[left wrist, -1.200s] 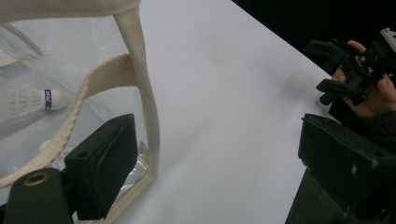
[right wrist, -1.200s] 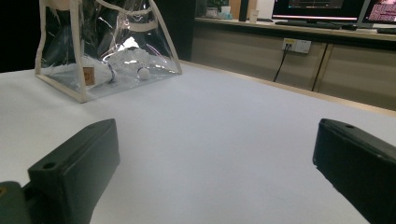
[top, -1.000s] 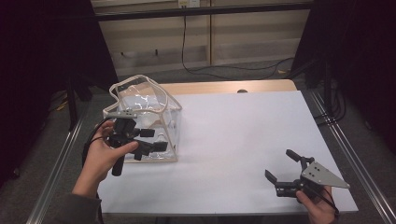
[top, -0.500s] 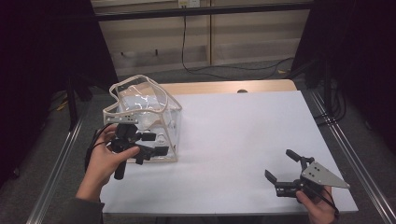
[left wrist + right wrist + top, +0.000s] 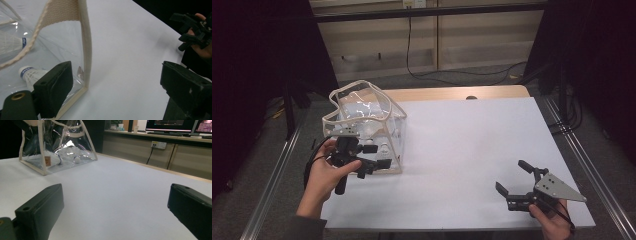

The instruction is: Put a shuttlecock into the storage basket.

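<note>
A clear plastic bag (image 5: pixel 364 112) with cream trim stands upright at the table's left. Inside it lie white shuttlecocks (image 5: pixel 31 73). My left gripper (image 5: pixel 379 156) is open at the bag's near front corner. In the left gripper view the bag's cream corner strip (image 5: pixel 85 45) rises between the jaws of my left gripper (image 5: pixel 115 85), close to the left jaw, which lies against the clear wall. My right gripper (image 5: pixel 510 175) rests open near the table's front right, nothing between its jaws. In the right gripper view my right gripper (image 5: pixel 115 205) faces the far bag (image 5: pixel 57 147).
The white table top (image 5: pixel 472 145) stretches between bag and right gripper. A wooden strip (image 5: pixel 447 93) edges the back, and metal rails (image 5: pixel 584 165) run along both sides. Cables (image 5: pixel 432 75) trail on the floor behind. Cabinets and monitors (image 5: pixel 170 125) stand beyond.
My left hand and gripper have drifted slightly toward the near edge along the bag's front corner. The right gripper has stayed put.
</note>
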`<state>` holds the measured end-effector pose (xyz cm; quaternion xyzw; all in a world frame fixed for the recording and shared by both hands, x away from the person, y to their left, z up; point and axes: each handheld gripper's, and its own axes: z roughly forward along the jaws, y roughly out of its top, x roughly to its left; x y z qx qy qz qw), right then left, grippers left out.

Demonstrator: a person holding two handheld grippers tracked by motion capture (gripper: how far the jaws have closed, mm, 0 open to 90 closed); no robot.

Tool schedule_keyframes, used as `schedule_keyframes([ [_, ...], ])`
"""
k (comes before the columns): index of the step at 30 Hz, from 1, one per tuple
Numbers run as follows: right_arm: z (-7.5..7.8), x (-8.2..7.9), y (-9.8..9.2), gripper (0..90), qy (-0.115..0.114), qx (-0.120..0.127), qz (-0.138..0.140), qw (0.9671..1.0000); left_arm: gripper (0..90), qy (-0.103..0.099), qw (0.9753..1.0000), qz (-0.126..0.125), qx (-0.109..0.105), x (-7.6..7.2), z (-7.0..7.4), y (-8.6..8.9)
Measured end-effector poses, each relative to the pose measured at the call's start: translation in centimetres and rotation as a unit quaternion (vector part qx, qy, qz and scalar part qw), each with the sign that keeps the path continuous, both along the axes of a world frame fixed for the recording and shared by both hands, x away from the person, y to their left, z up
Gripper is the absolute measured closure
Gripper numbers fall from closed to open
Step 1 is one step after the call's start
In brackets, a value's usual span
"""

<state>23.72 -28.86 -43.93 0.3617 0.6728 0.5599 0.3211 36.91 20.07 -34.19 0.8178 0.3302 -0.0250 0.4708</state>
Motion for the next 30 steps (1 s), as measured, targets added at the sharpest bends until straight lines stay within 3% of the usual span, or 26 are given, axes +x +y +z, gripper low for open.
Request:
schedule_keyframes([
  [19,0.0,0.0,0.0,0.4,0.001,-0.001,0.000,1.0000,10.1,0.005,0.9999,0.009,0.002,-0.2,-2.8,0.8],
  [30,0.0,0.0,0.1,0.4,-0.001,0.000,0.000,1.0000,9.7,-0.001,0.9995,0.020,0.024,-0.3,-4.1,1.3],
])
